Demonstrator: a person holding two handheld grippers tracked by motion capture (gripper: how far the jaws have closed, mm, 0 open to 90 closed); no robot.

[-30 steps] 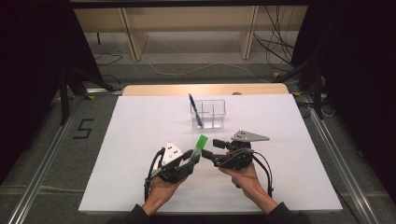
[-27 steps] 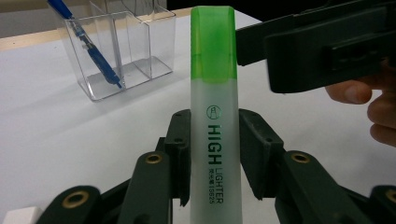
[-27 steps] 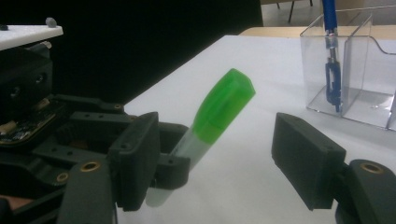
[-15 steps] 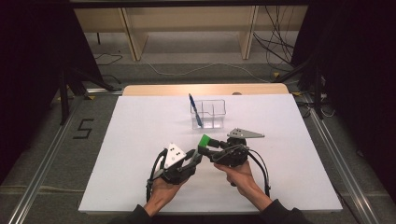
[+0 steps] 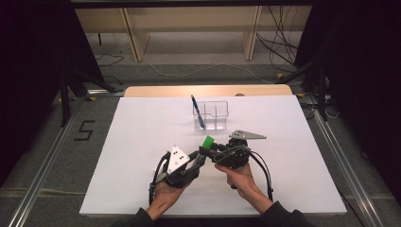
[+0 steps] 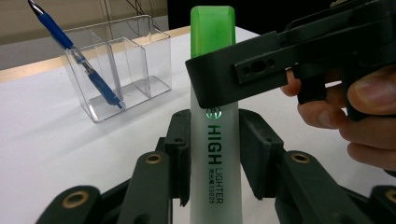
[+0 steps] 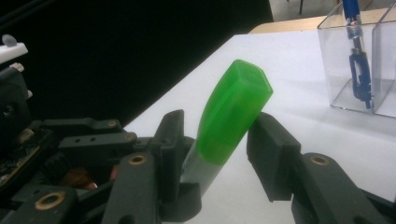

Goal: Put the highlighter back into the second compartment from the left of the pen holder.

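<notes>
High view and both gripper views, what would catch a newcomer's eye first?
The green-capped highlighter, clamped in the left gripper near the table's front middle. The right gripper has just been closing around its cap, one finger not yet touching. Behind stands a clear holder with a blue pen.

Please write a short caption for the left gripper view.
Left gripper clamps a green-capped highlighter; right gripper closes around its cap.

A highlighter (image 6: 215,140) with a pale translucent barrel printed "HIGH LIGHTER" in black and a bright green cap (image 7: 233,109); cap still on; held off the white counter (image 5: 142,132), tilted cap-up, near the counter's front middle, just before a clear organizer (image 5: 211,115).
</notes>
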